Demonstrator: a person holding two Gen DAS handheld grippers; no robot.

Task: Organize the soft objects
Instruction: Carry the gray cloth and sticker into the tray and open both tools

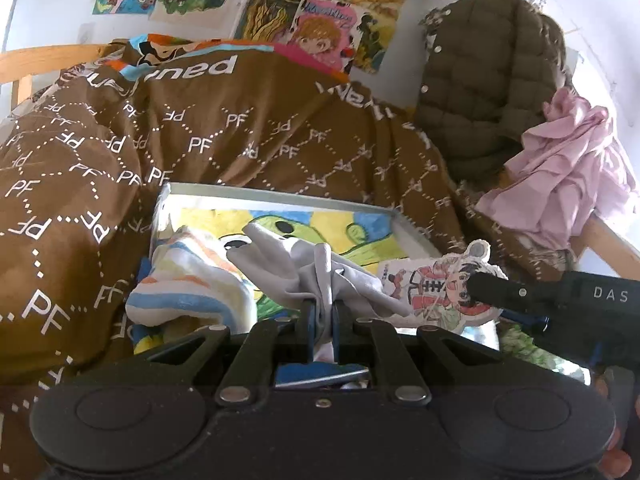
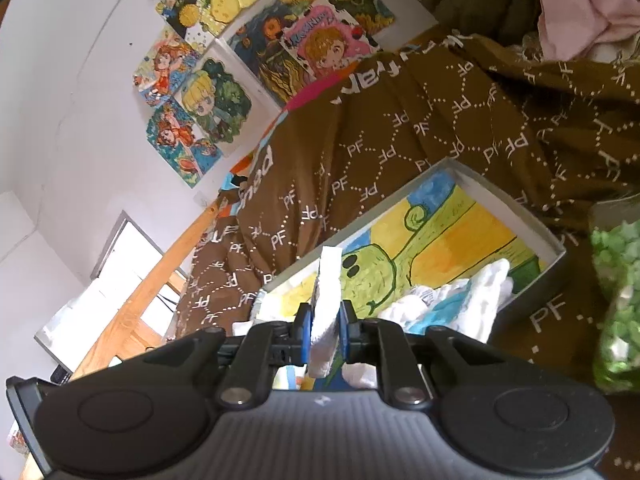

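A crumpled pale grey cloth [image 1: 316, 276] hangs bunched above a shallow grey box [image 1: 280, 194] with a cartoon-painted floor; a striped white, blue and orange cloth [image 1: 188, 280] lies inside it.

A flat white cloth piece [image 2: 326, 312] stands edge-on over the box.

Black left gripper [image 1: 322, 312], blue pads, silver rivets

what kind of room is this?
Likely a child's bedroom: a brown quilt over a wooden bed rail, cartoon drawings taped to the wall, a quilted jacket hung up.
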